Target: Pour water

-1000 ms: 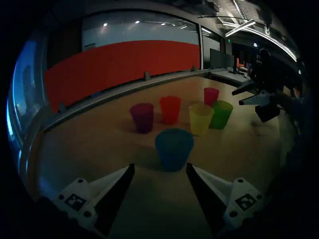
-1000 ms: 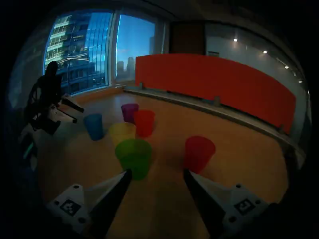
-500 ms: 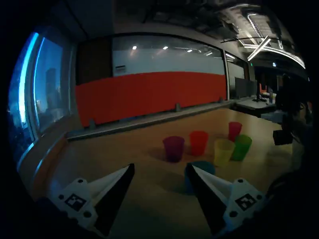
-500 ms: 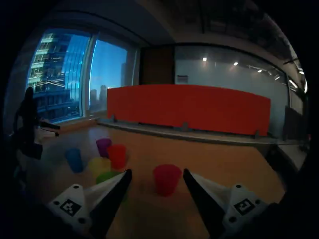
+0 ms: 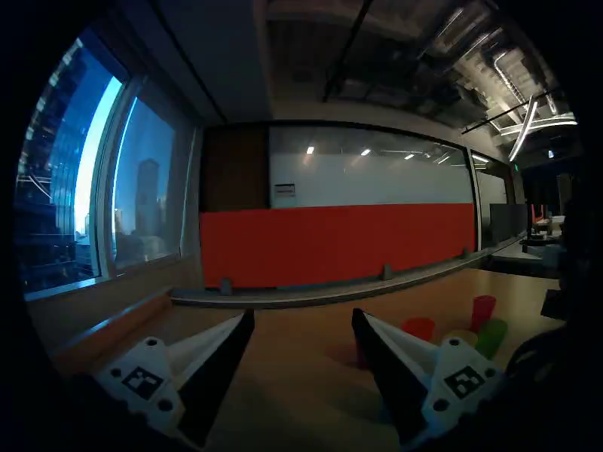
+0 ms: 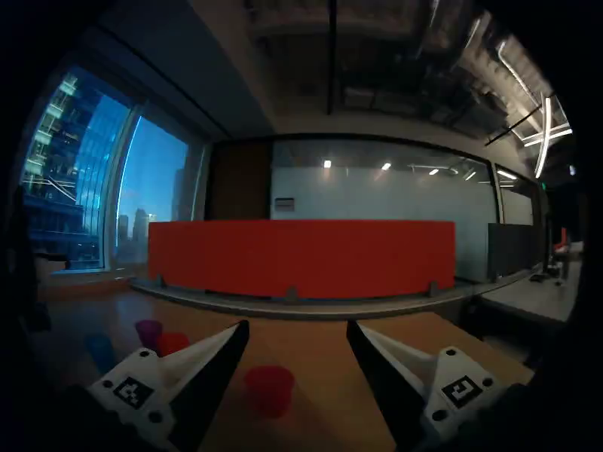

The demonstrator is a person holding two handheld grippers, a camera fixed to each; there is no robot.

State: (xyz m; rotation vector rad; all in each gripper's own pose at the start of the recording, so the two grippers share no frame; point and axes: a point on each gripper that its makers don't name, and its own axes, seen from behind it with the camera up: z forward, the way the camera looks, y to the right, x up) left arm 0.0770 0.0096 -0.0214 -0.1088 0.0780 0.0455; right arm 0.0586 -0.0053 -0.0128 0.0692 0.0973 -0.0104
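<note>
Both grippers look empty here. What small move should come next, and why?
Probably lower the right gripper toward the nearest red cup: its jaws stand open and empty, and that cup stands upright ahead of it, low in the right gripper view.

Straight ahead: a red partition panel (image 5: 339, 245) runs along the far edge of the wooden tabletop (image 5: 301, 369). Above the panel: a glazed wall (image 5: 369, 177) reflecting small ceiling spots. Ahead-left: tall windows (image 5: 143, 203) showing blue dusk sky and high-rise buildings. Overhead-right: linear strip lights (image 5: 528, 124) under a dark exposed ceiling (image 5: 301, 45). Far right: further desks (image 6: 528, 295). Ambient light level: dim.
</note>
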